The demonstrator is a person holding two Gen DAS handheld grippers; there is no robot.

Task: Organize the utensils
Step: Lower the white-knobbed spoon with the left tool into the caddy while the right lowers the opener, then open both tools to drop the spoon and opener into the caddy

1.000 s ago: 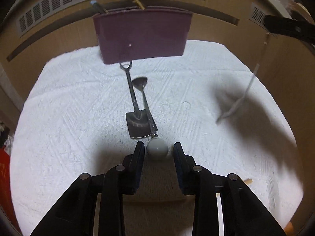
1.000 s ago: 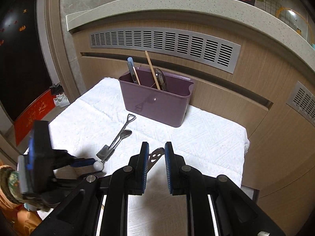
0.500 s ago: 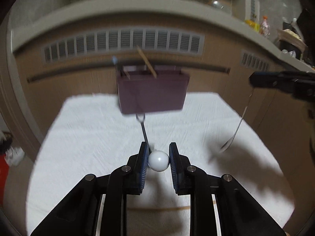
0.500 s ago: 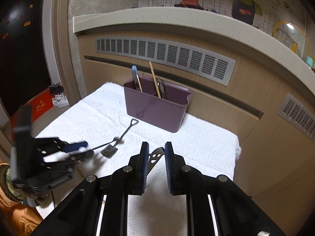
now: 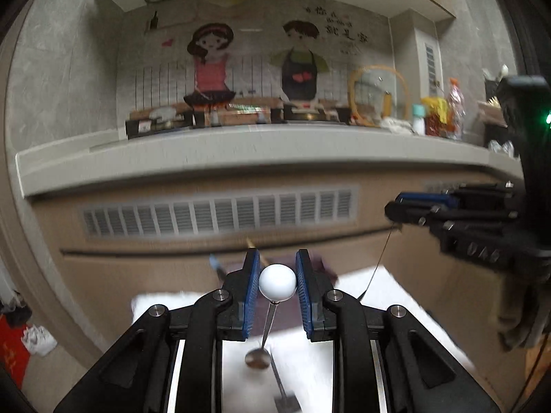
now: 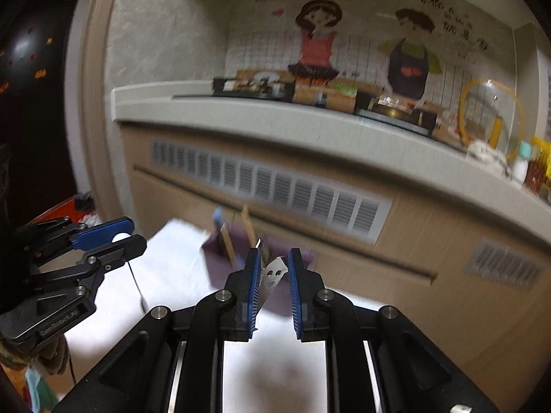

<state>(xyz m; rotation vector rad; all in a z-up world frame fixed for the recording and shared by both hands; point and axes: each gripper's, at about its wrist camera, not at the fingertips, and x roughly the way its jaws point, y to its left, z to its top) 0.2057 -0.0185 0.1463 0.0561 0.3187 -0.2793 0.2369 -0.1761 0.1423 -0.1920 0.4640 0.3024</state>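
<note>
With the left tongs (image 5: 277, 284) clamped on the ball end of a spoon (image 5: 257, 358) and the right tongs (image 6: 272, 275) gripping a flat utensil (image 6: 273, 273), both are in transfer above the worktop (image 6: 172, 268); next, lower each into the bin (image 6: 220, 268) at the rear edge.

Both views motion-blurred. Purple holder (image 6: 220, 261), right wrist view: smeared, lower part hidden behind right gripper (image 6: 272, 268); contents unresolvable. Left wrist view: holder mostly hidden behind left gripper (image 5: 277, 277). Shovel utensil (image 5: 284, 399) at 6 o'clock: blurred, cut by bottom edge. Spoon (image 5: 257, 358) bowl smeared. Thin utensil (image 5: 377, 263) hanging at 3 o'clock: lower end hidden, type unreadable. Towel (image 5: 389, 306) texture lost.
</note>
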